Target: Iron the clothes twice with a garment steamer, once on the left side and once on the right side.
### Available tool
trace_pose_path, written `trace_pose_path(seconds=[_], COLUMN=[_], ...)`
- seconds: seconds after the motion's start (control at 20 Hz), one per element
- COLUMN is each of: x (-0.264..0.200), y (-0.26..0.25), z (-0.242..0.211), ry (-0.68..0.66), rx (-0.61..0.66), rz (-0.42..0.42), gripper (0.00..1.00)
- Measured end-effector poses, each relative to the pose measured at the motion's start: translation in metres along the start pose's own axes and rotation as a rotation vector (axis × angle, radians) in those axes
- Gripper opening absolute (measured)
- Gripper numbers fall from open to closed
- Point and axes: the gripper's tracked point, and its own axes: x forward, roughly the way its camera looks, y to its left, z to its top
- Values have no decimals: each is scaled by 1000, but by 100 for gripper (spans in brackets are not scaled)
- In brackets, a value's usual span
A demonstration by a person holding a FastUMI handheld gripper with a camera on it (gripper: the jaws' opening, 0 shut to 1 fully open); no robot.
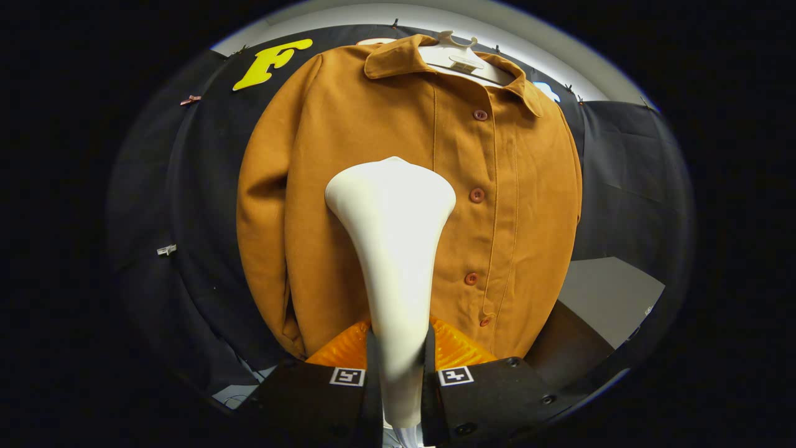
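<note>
The tongs (401,367) are clamped on the handle of a white garment steamer (392,249), one finger pressing on each side of the narrow lower shaft. The steamer rises straight ahead from between the fingers and widens into a broad, flared head at its upper end. That head stands in front of the chest area of a brown jacket (348,186), over the front panel to the left of the button line; whether the head touches the cloth cannot be told from this angle. The jacket hangs front-facing on a white hanger (460,59), whose hook and shoulders show inside the open collar. The placket is closed, with a vertical row of reddish buttons (477,195) running down just to the right of the steamer head. One sleeve hangs down along the left side of the body, with soft folds near the elbow and cuff. The hem of the jacket ends just above the fingers. Behind the garment is the black cloth wall of the booth (205,205), held by small clips. A pale grey surface (606,298) shows low to the right of the jacket, beyond the fingers.
</note>
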Motion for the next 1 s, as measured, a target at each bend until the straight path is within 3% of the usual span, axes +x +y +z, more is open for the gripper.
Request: trace_pose_path(seconds=[1.0], x=[-5], y=[9], z=[-136], ry=[203], rx=[-78], rz=[51], gripper=[28])
